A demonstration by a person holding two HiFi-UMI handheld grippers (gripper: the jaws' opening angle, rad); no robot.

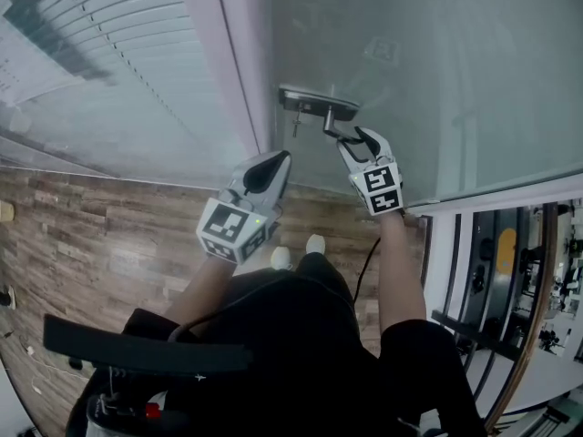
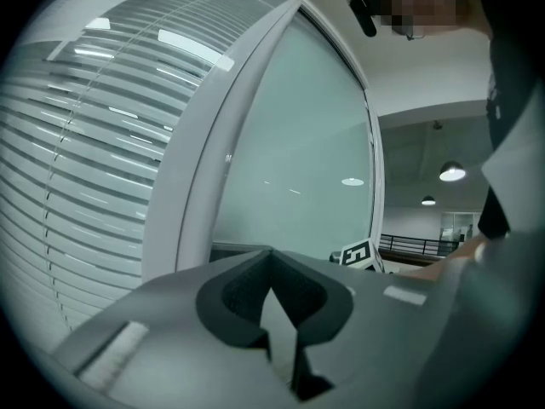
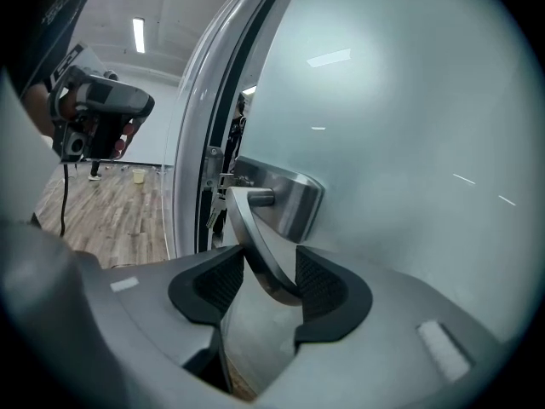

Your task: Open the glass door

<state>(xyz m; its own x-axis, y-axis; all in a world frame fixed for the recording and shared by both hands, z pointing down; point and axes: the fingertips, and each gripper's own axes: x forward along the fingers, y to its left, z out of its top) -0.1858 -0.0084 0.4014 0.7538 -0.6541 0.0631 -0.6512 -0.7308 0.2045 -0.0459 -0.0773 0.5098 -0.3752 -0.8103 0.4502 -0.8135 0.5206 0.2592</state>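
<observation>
Right tongs [image 3: 271, 273] straddle the handle [image 3: 254, 233] near edge of glass door [image 3: 409, 126]

Glass door [image 1: 437, 80] blocks fwd; lever handle [image 3: 255, 237] sits btwn right tongs [image 3: 271, 273], little room either side; door frame [image 1: 223, 71] just left; open air over wood floor [image 1: 109, 235].

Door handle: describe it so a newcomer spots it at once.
On the large frosted glass door, near its edge by the white frame, sits a rectangular brushed-metal plate. The curved silver lever handle juts from it, between the jaws of the right claw, the only curved bar there.
</observation>
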